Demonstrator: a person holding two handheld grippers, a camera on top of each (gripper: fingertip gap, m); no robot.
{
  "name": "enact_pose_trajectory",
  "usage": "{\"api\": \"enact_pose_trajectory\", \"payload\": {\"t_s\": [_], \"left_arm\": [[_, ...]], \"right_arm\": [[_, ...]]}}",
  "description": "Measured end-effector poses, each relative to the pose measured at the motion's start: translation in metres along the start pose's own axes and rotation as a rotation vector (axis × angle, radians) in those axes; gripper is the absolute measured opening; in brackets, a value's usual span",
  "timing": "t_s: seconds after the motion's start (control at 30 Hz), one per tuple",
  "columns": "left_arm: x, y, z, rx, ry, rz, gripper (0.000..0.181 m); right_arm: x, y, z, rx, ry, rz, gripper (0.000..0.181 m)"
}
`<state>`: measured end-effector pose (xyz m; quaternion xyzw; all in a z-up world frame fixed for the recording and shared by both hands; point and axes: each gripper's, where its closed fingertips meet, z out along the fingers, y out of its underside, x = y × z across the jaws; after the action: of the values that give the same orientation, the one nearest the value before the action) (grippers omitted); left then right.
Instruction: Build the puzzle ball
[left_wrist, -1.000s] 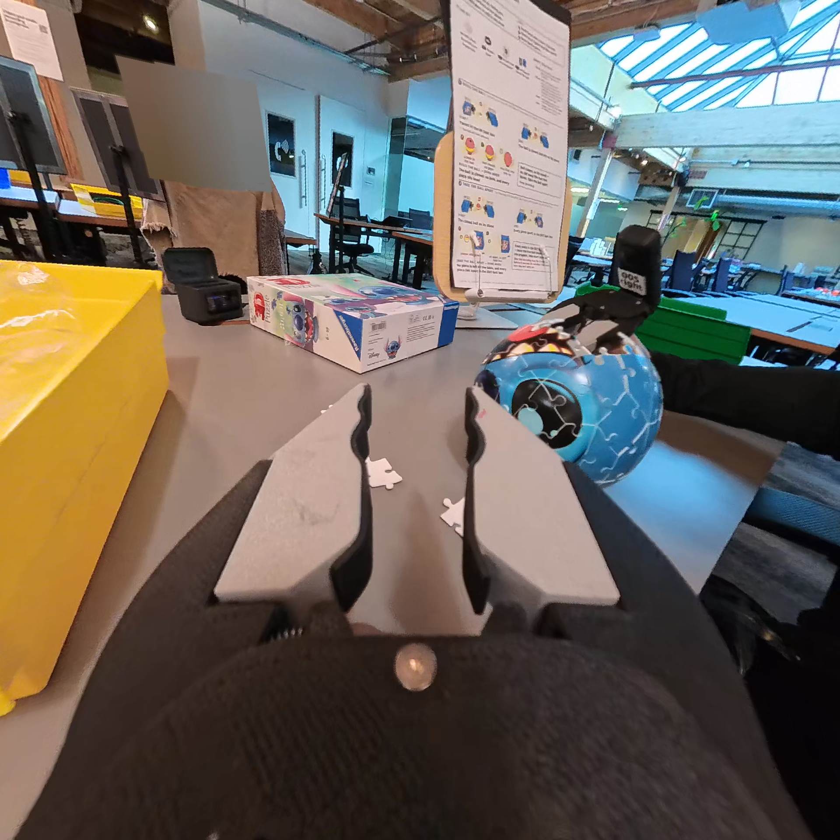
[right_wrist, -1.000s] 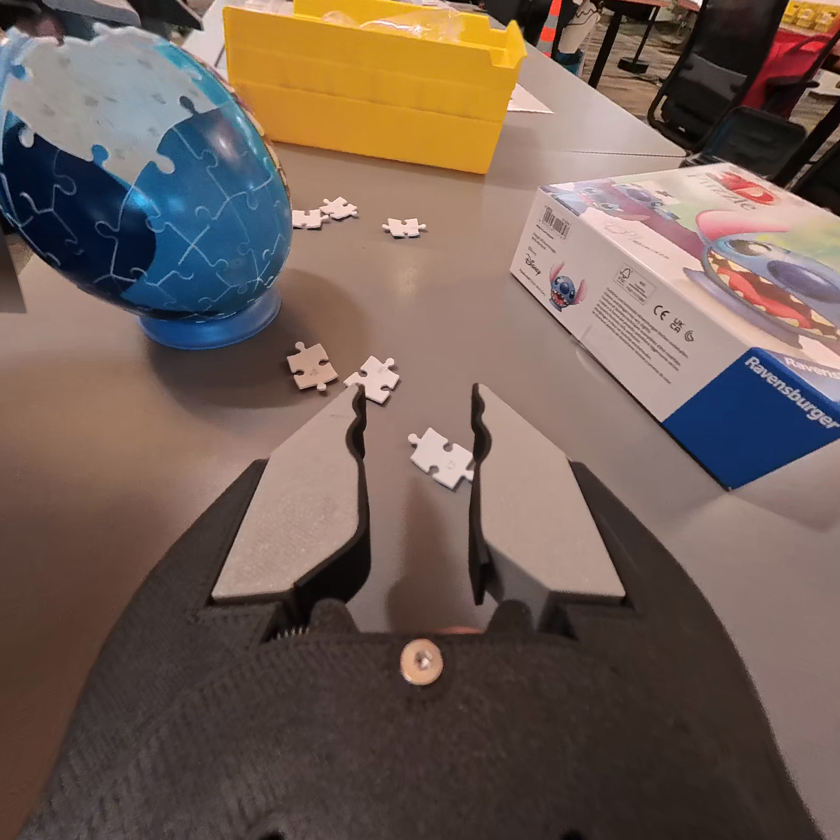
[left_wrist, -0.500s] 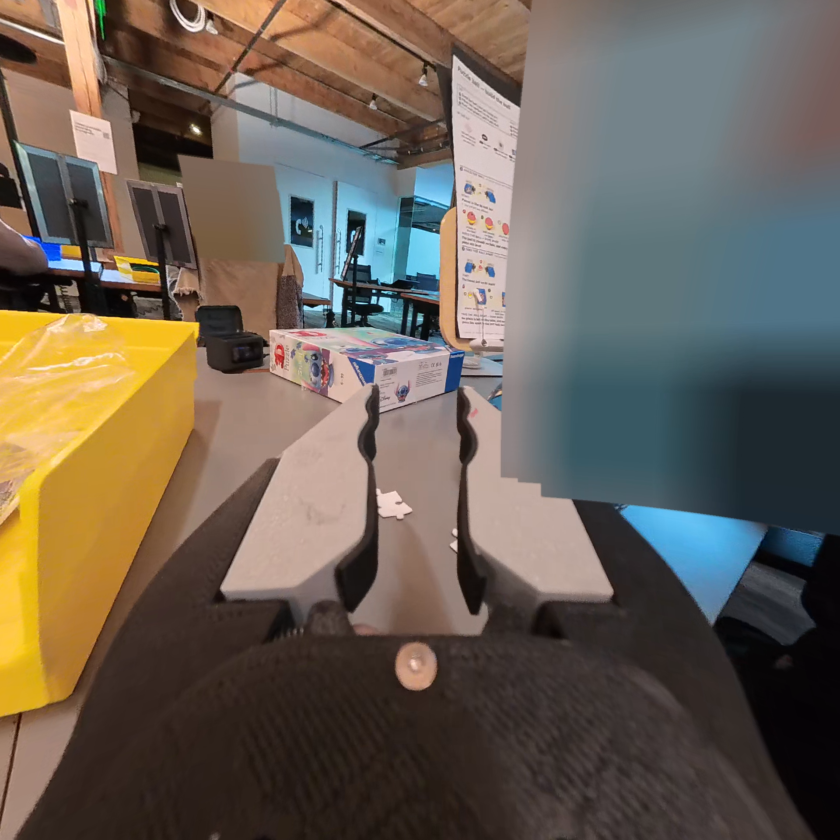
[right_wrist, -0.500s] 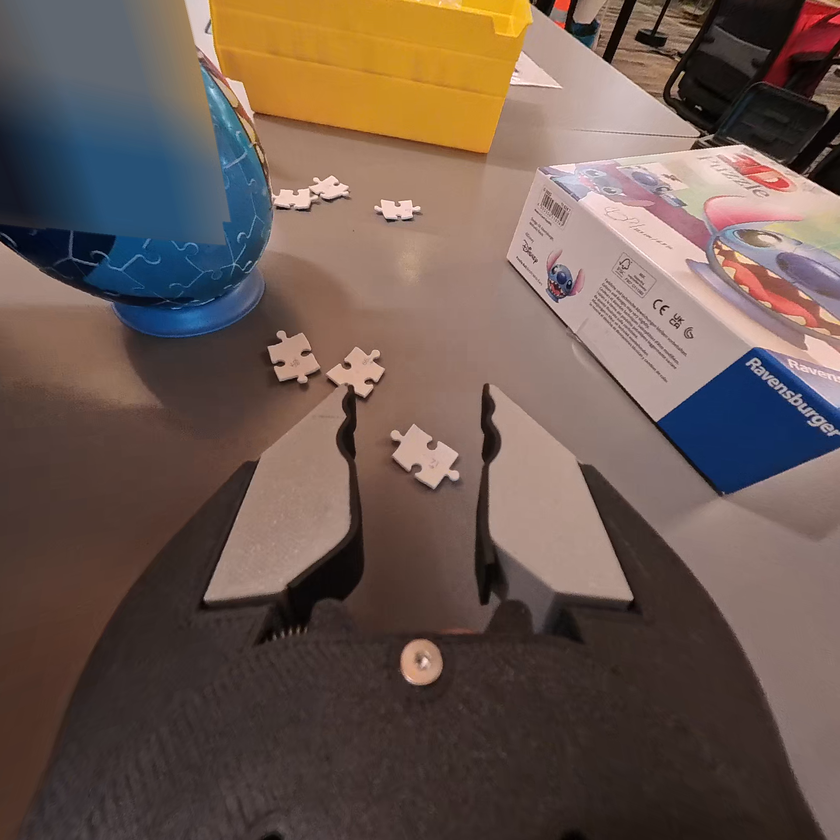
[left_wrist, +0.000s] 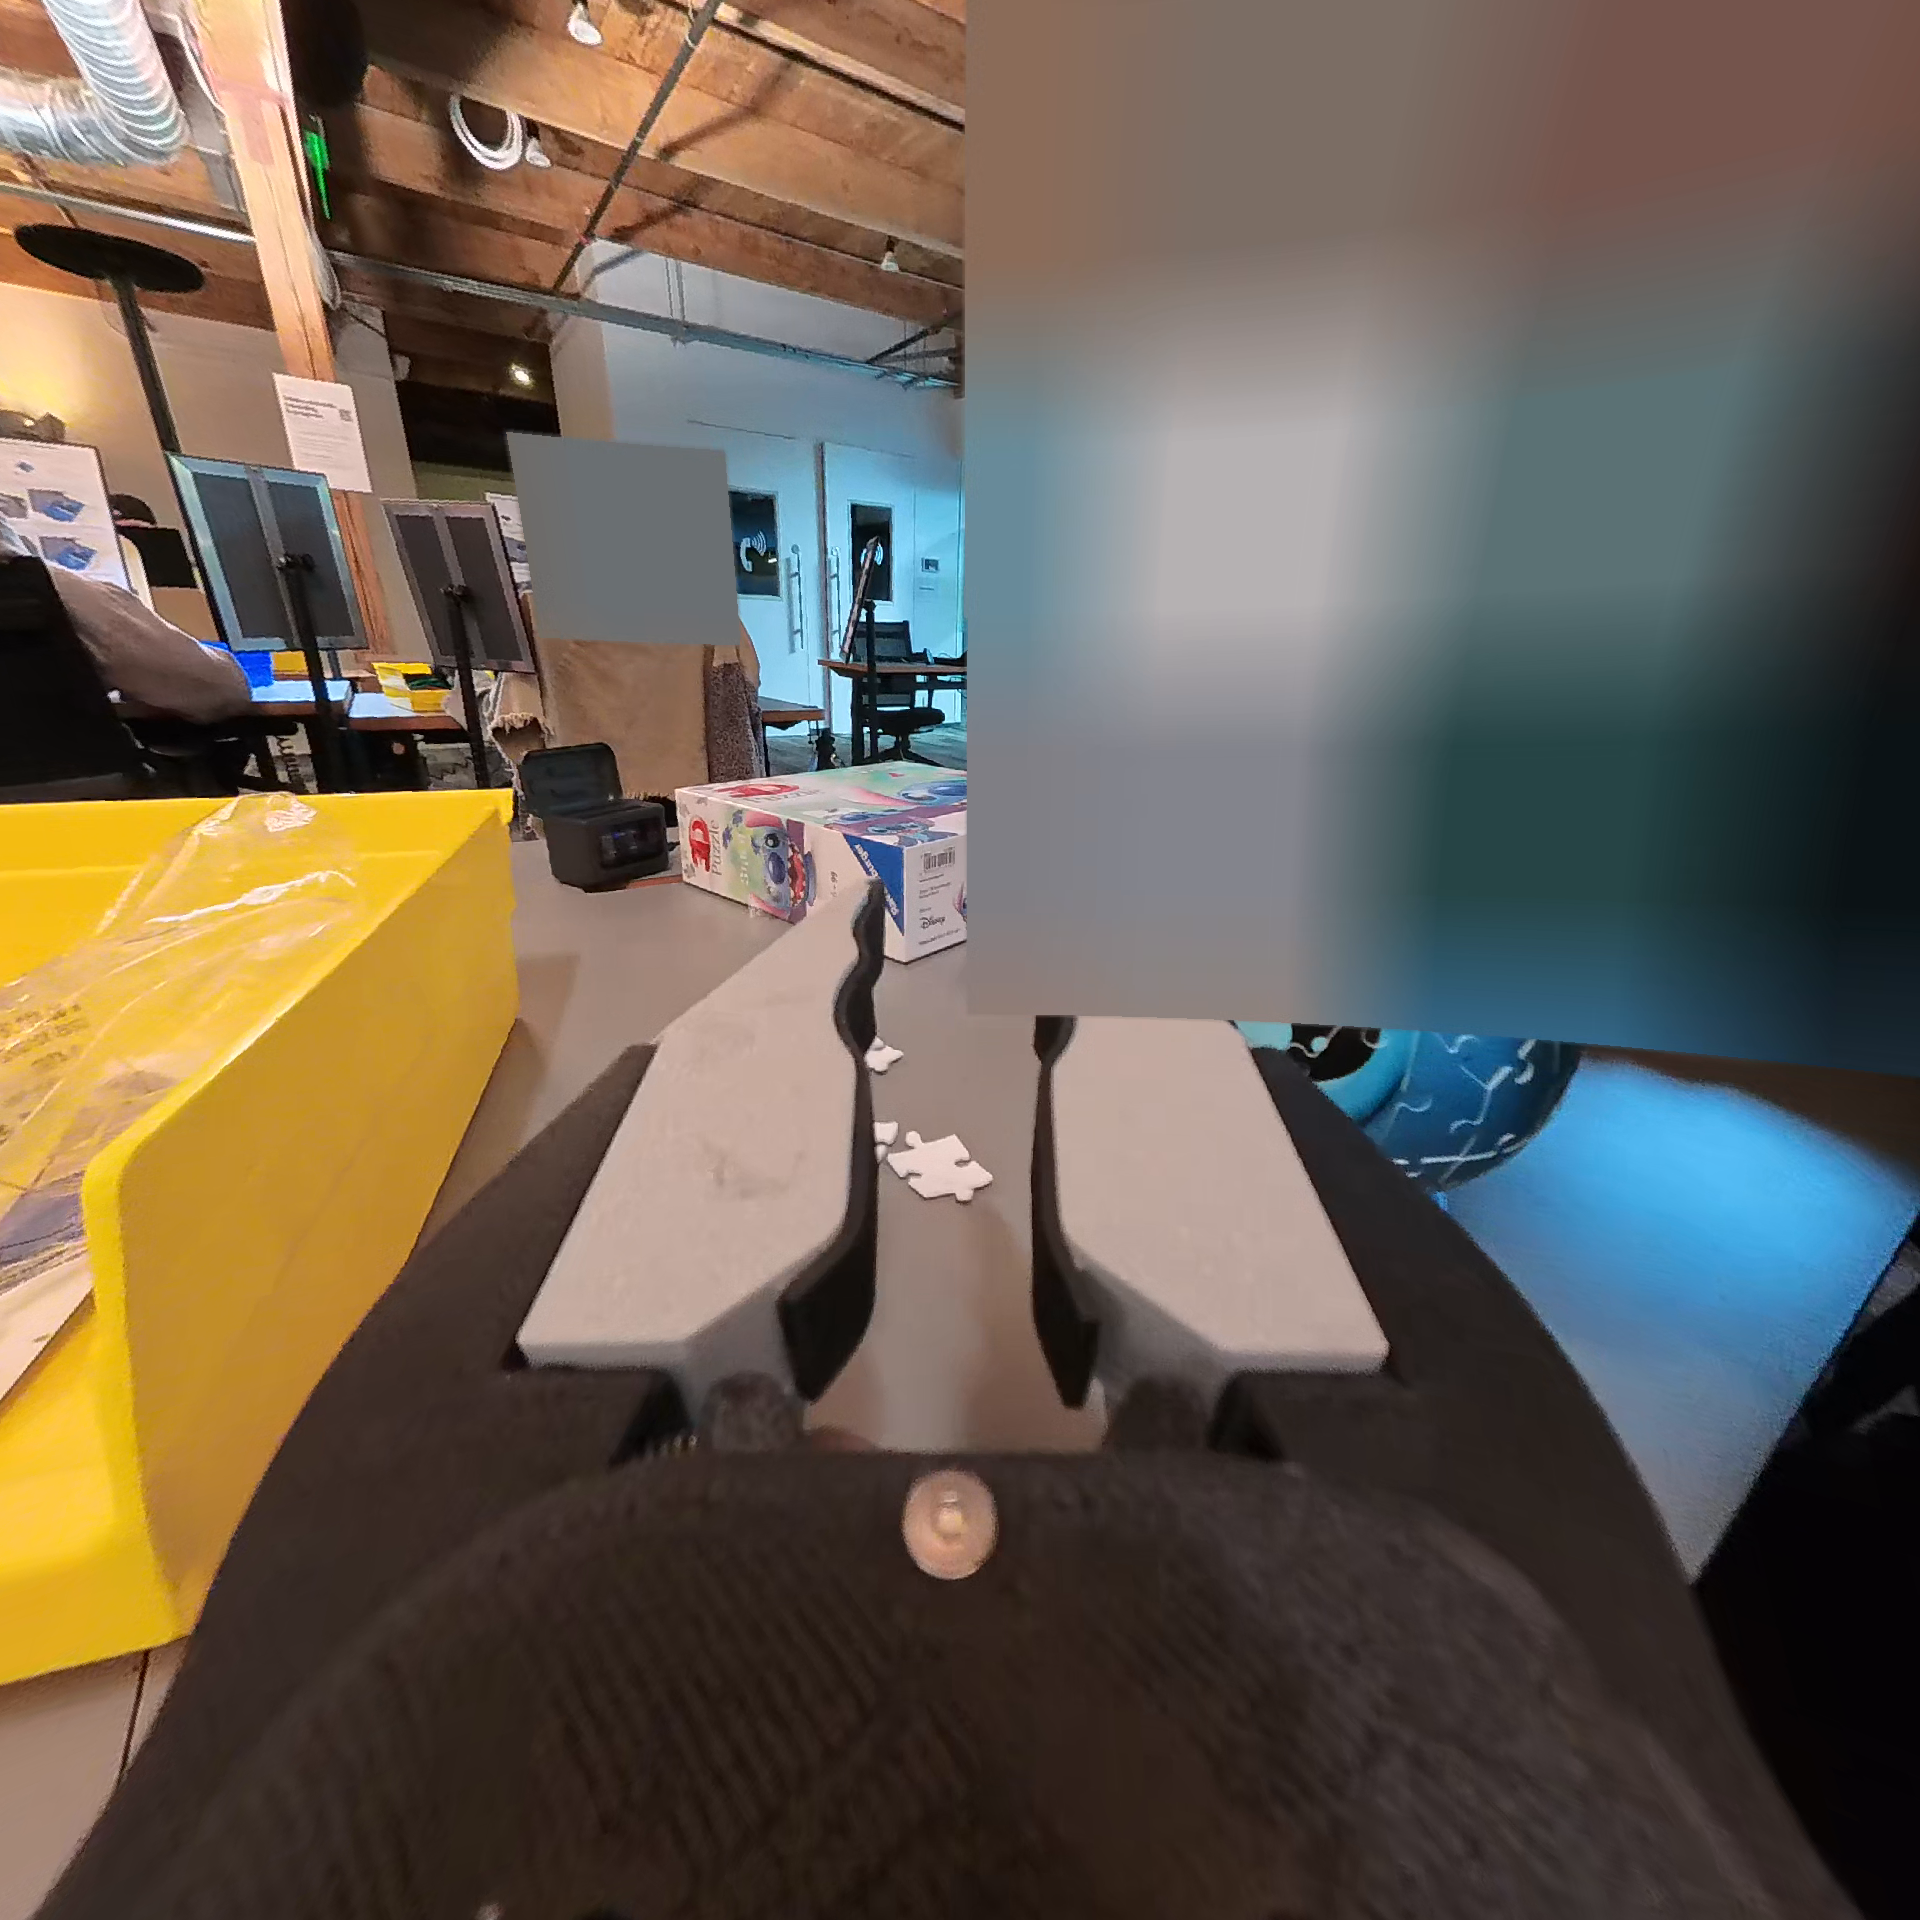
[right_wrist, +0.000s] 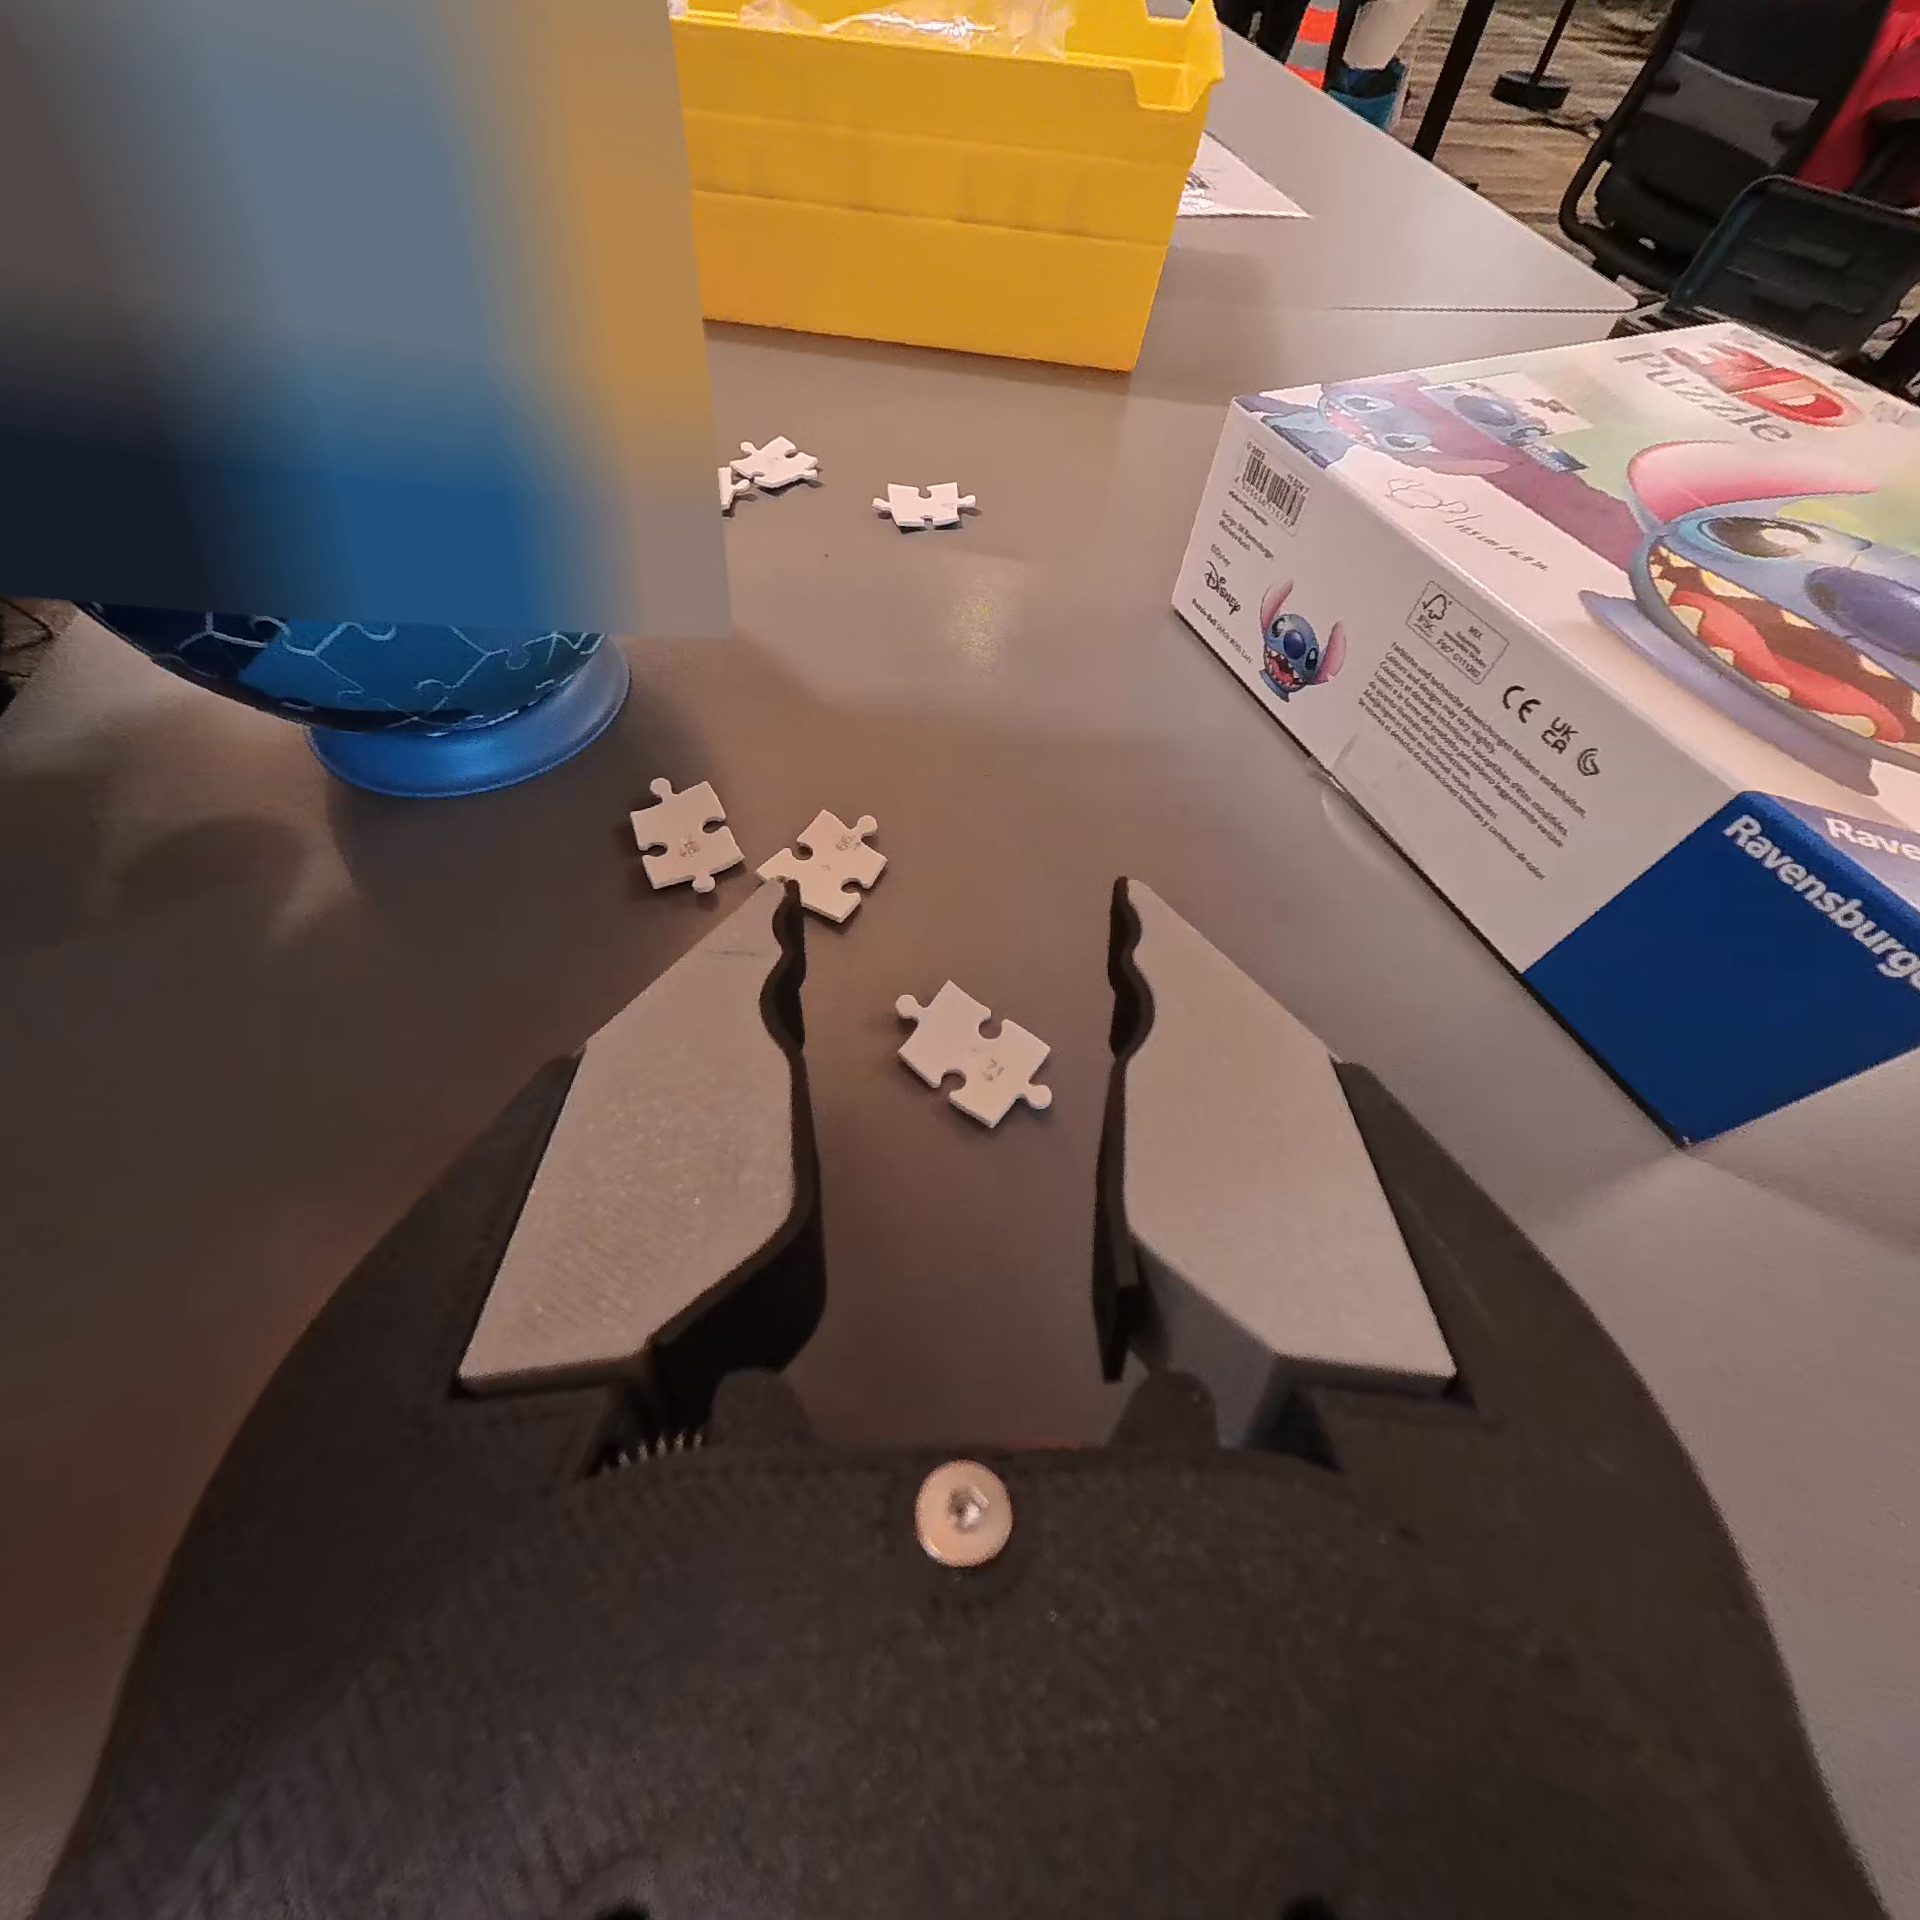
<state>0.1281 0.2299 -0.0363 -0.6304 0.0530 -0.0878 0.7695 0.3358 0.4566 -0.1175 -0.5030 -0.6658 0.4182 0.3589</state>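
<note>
Right tool, released, brackets a white puzzle piece on the grey worktop, probably to pick it up. Puzzle ball waits at ten o'clock; left tool hangs released, empty.

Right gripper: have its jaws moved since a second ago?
Yes. The right gripper has opened wider; the loose puzzle piece now lies clear between both fingers instead of tucked against one.

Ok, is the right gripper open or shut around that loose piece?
Open: the right gripper holds nothing; the puzzle piece lies flat on the table between its spread fingers, touching neither.
</note>
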Motion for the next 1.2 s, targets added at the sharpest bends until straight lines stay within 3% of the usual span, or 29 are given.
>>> {"api": "enact_pose_trajectory", "payload": {"t_s": [0.03,0.5,0.93,1.07,1.2], "left_arm": [[0.0,0.0,0.0,0.001,-0.002,0.003,0.025],[-0.001,-0.001,-0.001,0.007,-0.003,-0.008,0.022],[0.011,0.003,0.002,-0.027,0.082,0.001,0.027],[0.028,0.031,0.007,-0.252,0.276,-0.024,0.04],[0.024,0.073,0.005,-0.558,0.33,0.079,0.047]], "right_arm": [[0.0,0.0,0.0,0.001,0.0,-0.001,0.056],[-0.002,0.002,0.002,-0.019,0.006,-0.026,0.057],[-0.003,-0.002,-0.001,0.011,0.037,-0.069,0.057],[-0.003,-0.003,-0.002,0.02,0.038,-0.069,0.057],[-0.004,-0.003,-0.002,0.02,0.038,-0.083,0.057]]}}
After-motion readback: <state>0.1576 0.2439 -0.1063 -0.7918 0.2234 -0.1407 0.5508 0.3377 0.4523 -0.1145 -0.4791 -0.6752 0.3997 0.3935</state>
